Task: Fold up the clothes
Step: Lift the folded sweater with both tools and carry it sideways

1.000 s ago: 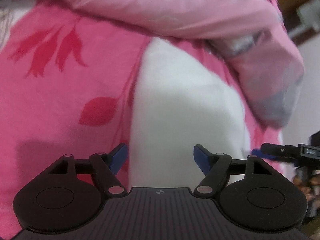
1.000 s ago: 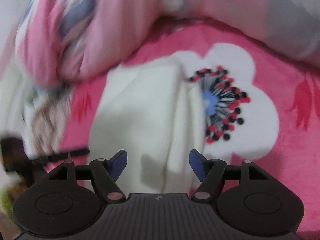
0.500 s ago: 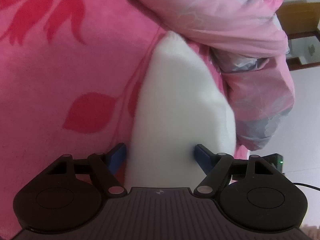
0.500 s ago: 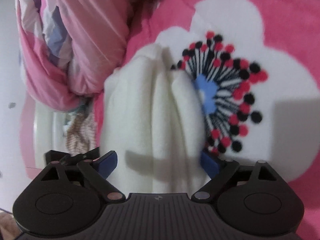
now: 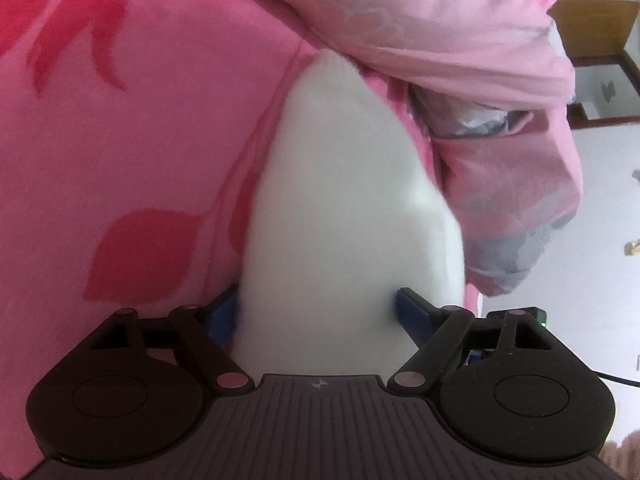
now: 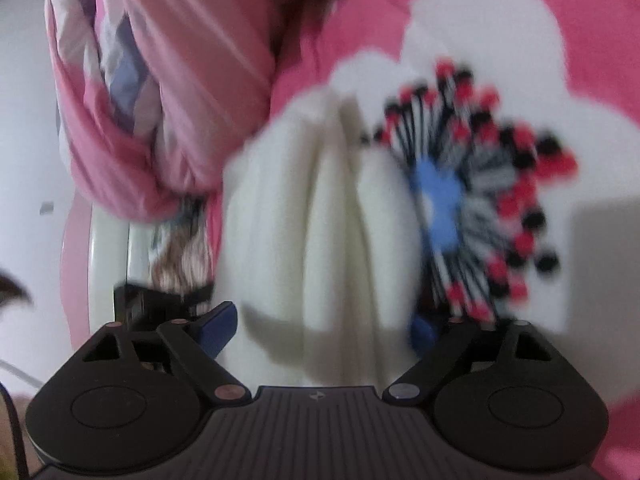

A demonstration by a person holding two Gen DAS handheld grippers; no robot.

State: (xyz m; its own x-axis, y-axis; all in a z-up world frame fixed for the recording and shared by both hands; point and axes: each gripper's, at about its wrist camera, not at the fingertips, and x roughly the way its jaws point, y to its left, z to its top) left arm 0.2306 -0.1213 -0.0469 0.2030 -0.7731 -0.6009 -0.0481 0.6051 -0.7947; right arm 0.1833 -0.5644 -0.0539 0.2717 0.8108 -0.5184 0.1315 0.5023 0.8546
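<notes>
the white garment [image 5: 344,216] lies bunched on the pink blanket [image 5: 132,152], just beside the rolled pink quilt [image 5: 460,44]; it looks soft, light and floppy, so an edge or corner seems the best hold. the left gripper [image 5: 318,316] is opening and the right gripper [image 6: 322,326] closing, each astride a fold of the garment, neither clenched on it.

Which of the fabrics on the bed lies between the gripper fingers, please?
The white fleece garment, plain and fluffy, unlike the pink flowered blanket beneath it and the bunched pink quilt behind.

Soft indoor light is seen throughout. Strong motion blur is shown in the right wrist view. Edges are bent by fisheye distortion. Shadows are cast on the white garment [image 6: 320,248].
</notes>
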